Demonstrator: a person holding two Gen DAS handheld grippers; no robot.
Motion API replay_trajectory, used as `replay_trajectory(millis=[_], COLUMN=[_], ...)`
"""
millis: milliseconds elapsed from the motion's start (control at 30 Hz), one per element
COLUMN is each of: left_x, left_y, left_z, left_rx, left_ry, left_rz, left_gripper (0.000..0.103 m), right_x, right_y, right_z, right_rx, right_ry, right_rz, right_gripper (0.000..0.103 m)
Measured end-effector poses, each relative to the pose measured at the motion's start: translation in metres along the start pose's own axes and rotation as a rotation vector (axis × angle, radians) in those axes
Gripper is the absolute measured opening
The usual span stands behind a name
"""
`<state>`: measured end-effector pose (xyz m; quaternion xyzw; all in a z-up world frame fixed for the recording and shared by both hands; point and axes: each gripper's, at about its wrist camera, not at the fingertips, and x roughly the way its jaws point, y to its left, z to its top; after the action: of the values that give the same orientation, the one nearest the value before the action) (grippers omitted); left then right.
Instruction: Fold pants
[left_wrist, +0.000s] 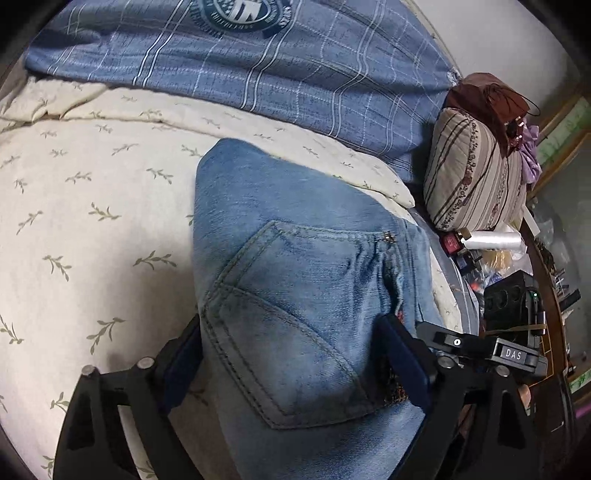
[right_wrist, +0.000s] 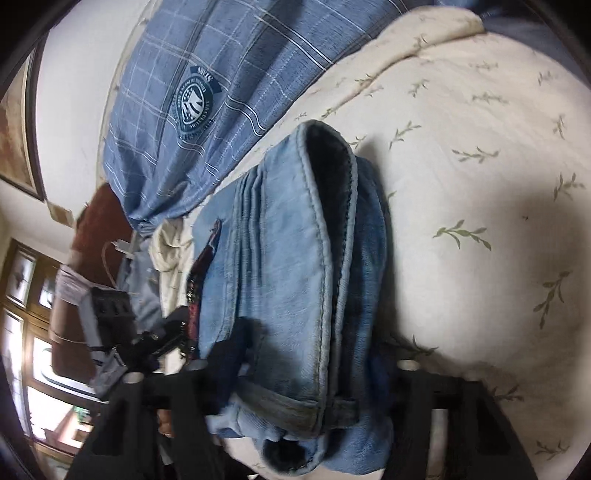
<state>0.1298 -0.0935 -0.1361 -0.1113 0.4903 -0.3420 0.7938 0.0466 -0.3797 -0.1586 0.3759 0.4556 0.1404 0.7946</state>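
Item one, the jeans (left_wrist: 295, 295): pale blue washed denim, folded into a thick bundle, lying on the cream quilt (left_wrist: 92, 221), which I take as my landmark. A stitched back pocket with a small metal rivet faces up in my left view; in my right view I see rolled hems and a dark inner lining at the bundle's end.

Item two, the cream quilt: soft, puckered cotton printed with small olive sprigs.

Item three, the blue checked cover (left_wrist: 258, 74), beyond the quilt's far edge: woven look, white grid lines, a round dark crest whose lettering I cannot read.

Item four, a striped cushion (left_wrist: 476, 173) off the quilt's far corner, brown and beige, quilted.

My left tongs (left_wrist: 291, 354) stand wide, straddling the bundle, dark blue pads at either flank; I cannot tell whether they press. My right tongs (right_wrist: 317, 373) bracket the bundle's end, but whether they pinch it I cannot tell. Their body (left_wrist: 513, 354) shows in my left view with a label reading "DAS".
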Motion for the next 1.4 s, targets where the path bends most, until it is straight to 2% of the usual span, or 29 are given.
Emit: replay_trajectory(millis=[33,133,300,467,600,767,900,1000,1067,1167,1233,1300,1400], left_x=[-0.001,-0.004,-0.008,-0.017,-0.036,-0.064,-0.071,-0.063,-0.050,-0.031,-0.031,-0.032,-0.038], left_y=[-0.001,-0.003,-0.005,-0.011,-0.017,-0.013,-0.003,0.012,0.023,0.039,0.043,0.042,0.038], left_z=[0.000,0.000,0.001,0.003,0.007,0.017,0.029,0.040,0.047,0.049,0.048,0.046,0.043], left_rx=[0.009,0.021,0.032,0.037,0.065,0.065,0.057,0.031,-0.002,-0.053,-0.073,-0.082,-0.081], left_ry=[-0.005,-0.021,-0.041,-0.073,-0.134,-0.235,-0.273,-0.252,-0.212,-0.140,-0.141,-0.139,-0.144], left_rz=[0.002,-0.004,-0.018,-0.028,-0.029,0.007,0.063,0.111,0.152,0.223,0.227,0.249,0.283], left_gripper=[0.086,0.080,0.067,0.061,0.058,0.058,0.058,0.058,0.058,0.064,0.073,0.078,0.079], right_x=[-0.001,-0.003,-0.008,-0.014,-0.018,-0.012,0.010,0.035,0.056,0.075,0.077,0.077,0.067], right_y=[0.003,0.013,0.030,0.051,0.070,0.092,0.102,0.102,0.096,0.080,0.070,0.065,0.068], right_z=[-0.001,-0.003,-0.006,-0.009,-0.009,0.001,0.016,0.025,0.031,0.040,0.043,0.043,0.039], right_rx=[-0.016,-0.046,-0.131,-0.213,-0.277,-0.324,-0.322,-0.314,-0.288,-0.225,-0.162,-0.135,-0.165], right_ry=[-0.009,-0.038,-0.091,-0.160,-0.216,-0.260,-0.246,-0.207,-0.155,-0.102,-0.073,-0.056,-0.077], right_rz=[-0.006,-0.033,-0.085,-0.109,-0.104,-0.070,-0.042,-0.059,-0.078,-0.108,-0.089,-0.104,-0.117], right_gripper=[0.046,0.043,0.043,0.042,0.042,0.042,0.042,0.042,0.042,0.042,0.052,0.062,0.062])
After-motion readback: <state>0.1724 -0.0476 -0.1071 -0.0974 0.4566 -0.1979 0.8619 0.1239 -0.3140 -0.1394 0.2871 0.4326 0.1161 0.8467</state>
